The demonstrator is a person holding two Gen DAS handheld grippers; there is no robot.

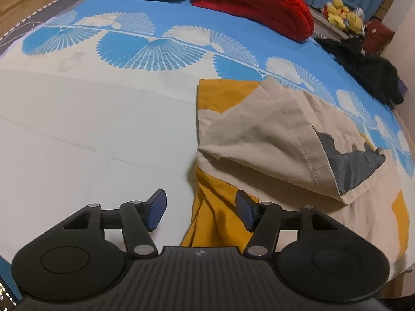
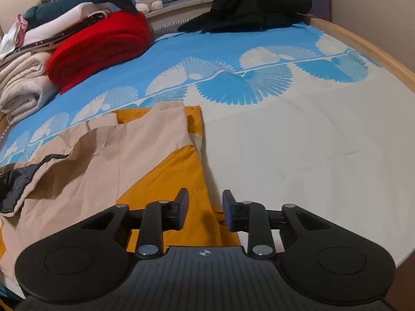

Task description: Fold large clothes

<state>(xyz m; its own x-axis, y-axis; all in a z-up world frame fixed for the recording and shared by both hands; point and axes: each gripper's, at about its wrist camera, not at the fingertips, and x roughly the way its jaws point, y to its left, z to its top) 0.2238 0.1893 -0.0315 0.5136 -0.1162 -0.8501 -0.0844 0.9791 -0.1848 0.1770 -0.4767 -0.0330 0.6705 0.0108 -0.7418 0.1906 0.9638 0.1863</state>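
The left gripper stood with its jaws wide apart and nothing pinched; the mustard edge of the jacket lay under and between its 2 blue pads. The right gripper had its jaws parted more narrowly, also empty, over the jacket's mustard hem where it met the bare bedsheet.

The jacket, beige and mustard with a dark lining showing, lay partly folded on the near side of the bed, 1 beige panel turned over the body. Judged from this, a fold had been laid down and let go; the next move would call for choosing a fresh edge and closing on it squarely, without dragging the layers beneath.

Both grippers pointed steeply down at the bed, side by side. A red blanket and a pile of dark clothes lay well apart, towards the far side of the bed.
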